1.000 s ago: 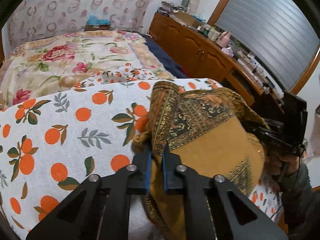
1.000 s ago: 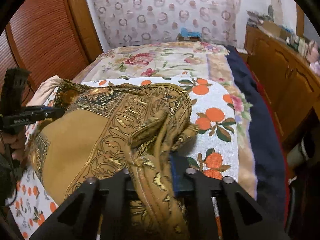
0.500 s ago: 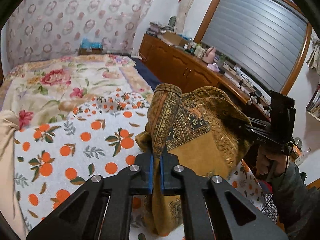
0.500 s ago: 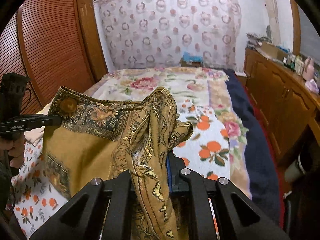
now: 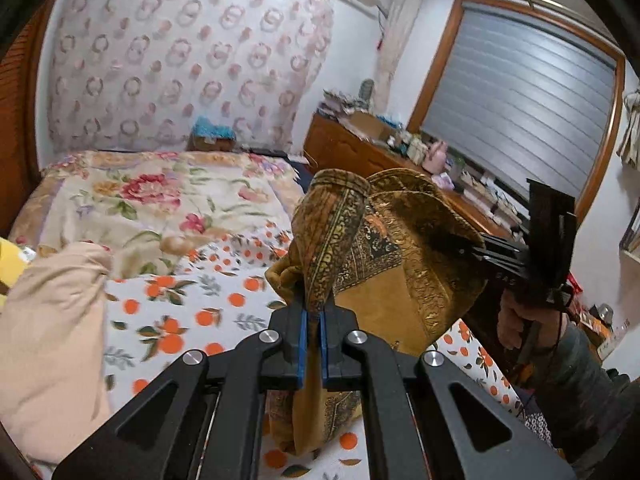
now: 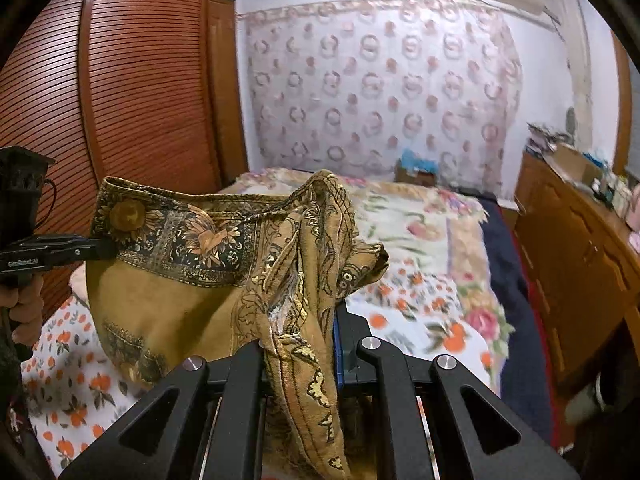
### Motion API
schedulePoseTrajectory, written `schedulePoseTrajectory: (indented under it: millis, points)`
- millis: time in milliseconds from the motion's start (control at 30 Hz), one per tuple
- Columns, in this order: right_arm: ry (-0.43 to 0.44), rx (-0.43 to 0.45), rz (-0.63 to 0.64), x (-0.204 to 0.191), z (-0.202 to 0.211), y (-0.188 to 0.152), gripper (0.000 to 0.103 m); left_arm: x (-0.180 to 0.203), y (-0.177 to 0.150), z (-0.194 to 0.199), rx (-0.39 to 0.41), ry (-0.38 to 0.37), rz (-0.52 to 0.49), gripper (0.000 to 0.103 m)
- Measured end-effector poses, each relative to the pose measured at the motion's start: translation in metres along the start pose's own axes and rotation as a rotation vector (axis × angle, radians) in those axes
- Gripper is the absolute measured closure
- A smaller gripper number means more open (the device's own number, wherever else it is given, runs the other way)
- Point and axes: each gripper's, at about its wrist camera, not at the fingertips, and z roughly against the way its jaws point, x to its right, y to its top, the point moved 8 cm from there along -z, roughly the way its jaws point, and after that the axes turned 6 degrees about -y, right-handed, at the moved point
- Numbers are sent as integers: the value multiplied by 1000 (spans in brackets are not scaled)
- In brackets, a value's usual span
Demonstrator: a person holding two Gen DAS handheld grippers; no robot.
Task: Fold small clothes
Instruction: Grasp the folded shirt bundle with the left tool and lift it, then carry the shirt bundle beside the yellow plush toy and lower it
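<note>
Left wrist view: the left hand-held gripper was clamped tight on a bunched edge of the mustard patterned cloth, which hung above the bed's orange-print sheet. The right hand-held gripper had its jaws pinched shut on the cloth's other gathered edge, the fabric stretched between both.

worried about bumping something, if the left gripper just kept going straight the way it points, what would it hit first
The cloth that the left gripper is already shut on bunches up right ahead. Beyond that, the line seems to slope down toward the bed, though depth is hard to judge.
</note>
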Motion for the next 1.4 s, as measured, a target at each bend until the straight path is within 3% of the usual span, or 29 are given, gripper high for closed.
schedulePoseTrajectory:
  millis: [267,600,900,1233,1333,1400]
  points:
    - [113,34,83,-32,-47,32,93,-52,0,58,85,108,54,98]
    - [222,62,218,-77,-111,72,93,-121,-29,111,165,206,172,98]
    - [284,54,412,-144,-176,96,93,-184,-71,131,182,261,311,98]
    - [351,-25,515,-181,-254,99,92,-216,-112,147,165,316,394,98]
    - [338,-65,512,-178,-273,94,90,-227,-123,144,144,333,415,98]
    - [335,-112,490,-179,-289,95,74,-230,-127,143,133,340,415,98]
